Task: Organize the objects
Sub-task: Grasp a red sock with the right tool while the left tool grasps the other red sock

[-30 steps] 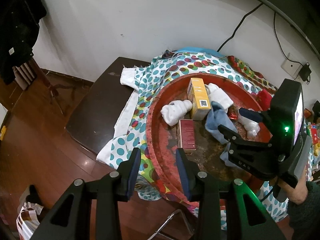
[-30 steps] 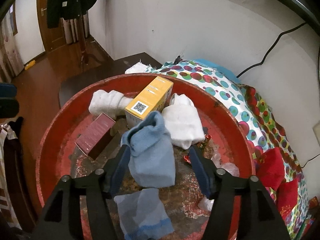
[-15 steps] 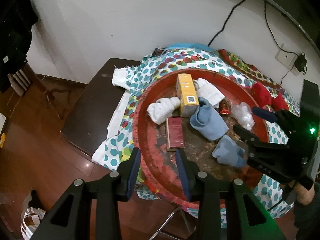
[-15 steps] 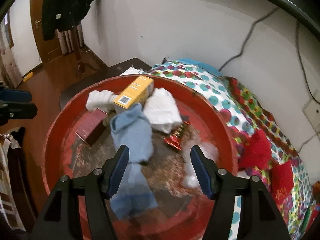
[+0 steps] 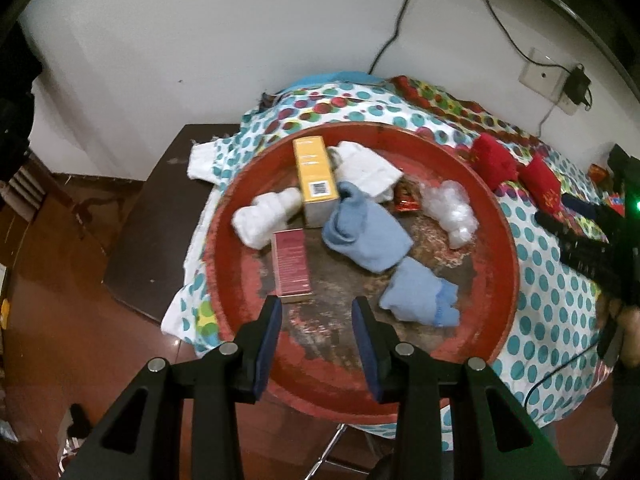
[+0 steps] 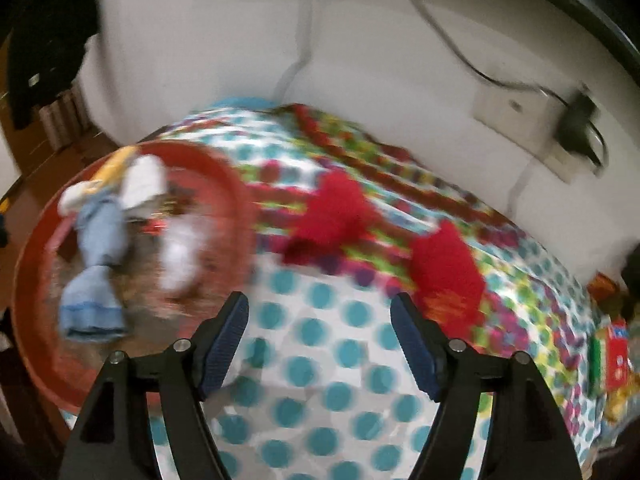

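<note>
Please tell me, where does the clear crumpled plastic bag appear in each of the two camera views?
Left wrist view: the clear crumpled plastic bag lies at upper right inside the round red tray.
Right wrist view: it is a blurred white patch left of centre.
Shared landmark: the two red fabric pouches on the dotted cloth.

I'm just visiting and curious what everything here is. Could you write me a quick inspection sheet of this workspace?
Surface: polka-dot tablecloth under a round red tray.
Job's things: in the tray, yellow box, maroon box, two blue socks, white rolled socks.
Clutter: crumpled clear plastic; two red cloths on the tablecloth.
Grippers: left gripper open, empty, over the tray; right gripper open, empty, over the tablecloth.
Cables: black cable on the wall; plugged wall socket.
Surroundings: dark side table, wooden floor.
</note>
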The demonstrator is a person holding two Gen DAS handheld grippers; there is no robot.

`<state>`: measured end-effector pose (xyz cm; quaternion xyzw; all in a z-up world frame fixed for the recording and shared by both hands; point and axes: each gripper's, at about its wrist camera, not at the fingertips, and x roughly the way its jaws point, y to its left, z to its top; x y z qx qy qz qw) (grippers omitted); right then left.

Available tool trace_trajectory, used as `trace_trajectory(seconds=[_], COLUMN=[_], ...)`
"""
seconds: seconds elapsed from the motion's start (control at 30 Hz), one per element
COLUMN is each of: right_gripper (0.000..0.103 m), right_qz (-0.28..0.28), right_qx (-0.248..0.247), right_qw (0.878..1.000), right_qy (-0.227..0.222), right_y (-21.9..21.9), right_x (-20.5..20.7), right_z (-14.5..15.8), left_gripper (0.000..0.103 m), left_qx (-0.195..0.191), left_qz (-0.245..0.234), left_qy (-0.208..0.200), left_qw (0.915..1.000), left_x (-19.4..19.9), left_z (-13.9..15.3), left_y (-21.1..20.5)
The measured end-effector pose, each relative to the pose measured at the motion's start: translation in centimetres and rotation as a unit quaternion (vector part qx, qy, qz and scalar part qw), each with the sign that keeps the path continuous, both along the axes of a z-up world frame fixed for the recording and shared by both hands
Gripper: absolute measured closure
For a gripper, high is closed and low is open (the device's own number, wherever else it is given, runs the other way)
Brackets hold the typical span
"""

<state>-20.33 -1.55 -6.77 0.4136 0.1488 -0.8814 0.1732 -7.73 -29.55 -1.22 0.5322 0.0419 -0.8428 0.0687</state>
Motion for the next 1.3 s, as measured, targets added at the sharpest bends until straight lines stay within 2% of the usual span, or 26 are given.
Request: trace_trajectory(seconds=[0.2,0.37,0.67,0.87,1.1,1.3], right_gripper=[0.025,0.024,0.024,0.025,0.045,0.059], right_qz=[-0.064,-0.088,-0.092,-0.089,-0.079,-0.060], right_qx=[0.001,-0.009,-0.009,0.002,-0.022,-0.028], right_qw=[0.998,0.996,0.996,0.996,0.997,0.998], right_qy=[0.004,-0.006,-0.014,-0.008,-0.010,-0.009], right_y=[5.5,8.1,7.9,7.0,7.0,6.7], right_x=[-3.0,-5.8,-9.5,-10.6,-11.0,-10.8], right_z=[-1.1,-2.9,-6.0,-6.6,-6.6,-6.6], left_gripper=[0.066,0.066,0.066,0.066,0.066,0.066], left_qx=[0.002,0.006,0.025,0.012,0.005,0.010], left_qz=[-0.030,-0.051,-0.088,-0.096,-0.116,-0.114], left_qy=[-0.010,-0.023,-0.018,-0.014,0.000,-0.022], left_qw=[0.9995,0.9984,0.9956,0.9952,0.9933,0.9931], left_x=[-1.2,-2.1,-3.4,-4.0,-4.0,-5.1], left_z=[-1.2,-2.6,-4.5,-5.6,-5.5,-5.9], left_y=[2.5,4.3,6.4,7.4,8.7,9.8])
